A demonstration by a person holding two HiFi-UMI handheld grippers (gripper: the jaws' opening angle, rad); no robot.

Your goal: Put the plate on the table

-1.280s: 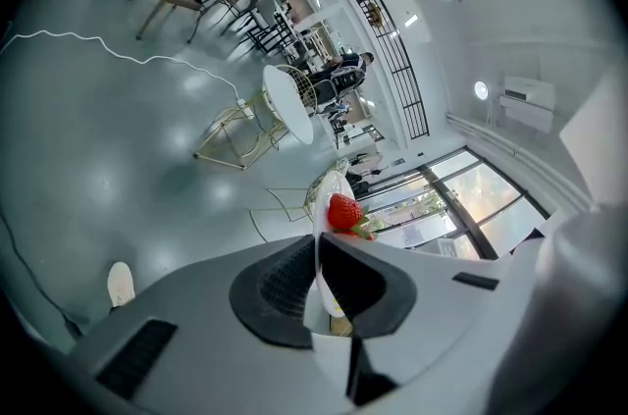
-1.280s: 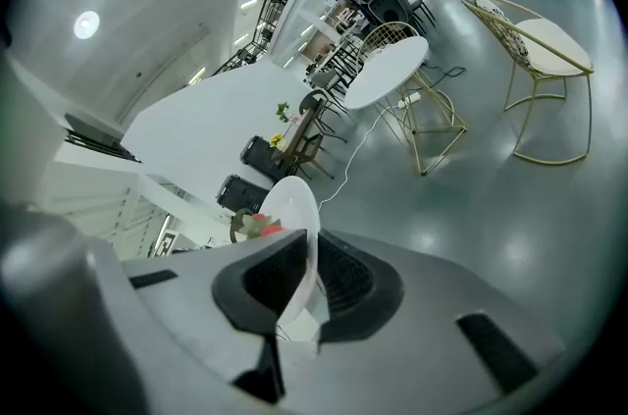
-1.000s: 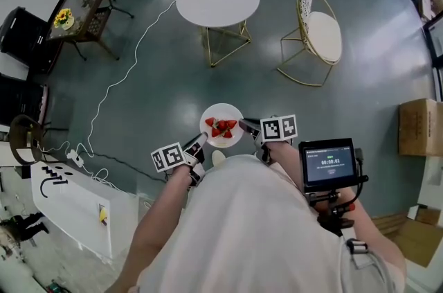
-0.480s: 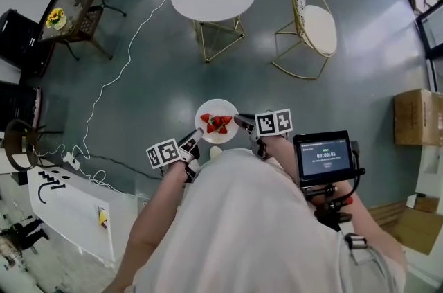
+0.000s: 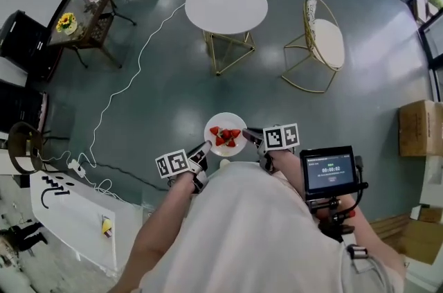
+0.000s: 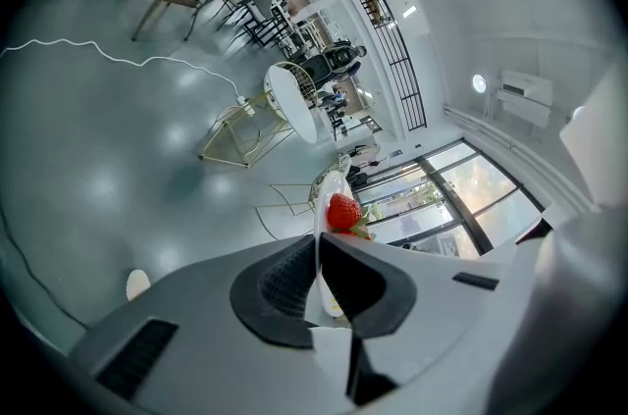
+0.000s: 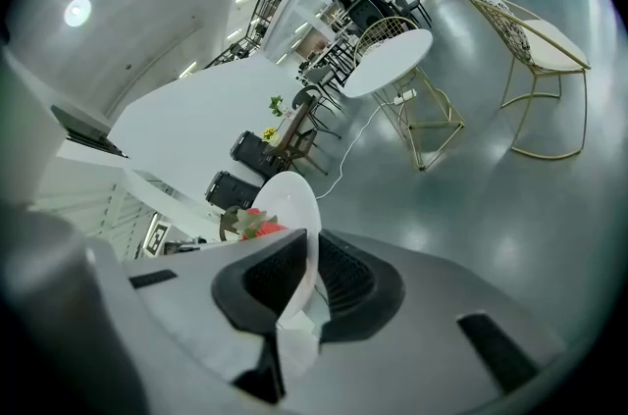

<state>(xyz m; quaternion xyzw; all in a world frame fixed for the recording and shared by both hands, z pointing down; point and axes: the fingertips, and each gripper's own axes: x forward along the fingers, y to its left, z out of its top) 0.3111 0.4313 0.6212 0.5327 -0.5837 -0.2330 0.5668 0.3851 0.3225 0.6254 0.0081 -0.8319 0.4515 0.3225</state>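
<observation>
Resting between left tool [image 5: 205,145] and right tool [image 5: 247,132], the plate [image 5: 223,122] is rim-clamped.

Right hand-held gripper [image 7: 310,254]: both dark ribbed jaws are closed on the near rim of a white plate [image 7: 290,195], which stands on edge in this view. Strawberries [image 7: 257,227] with green leaves lie on the plate's left face. Beyond, well apart, a round white desk [image 7: 388,62] on gold wire legs stands on the grey floor [image 7: 491,197], with a gold-framed chair [image 7: 535,35] at its right.
</observation>
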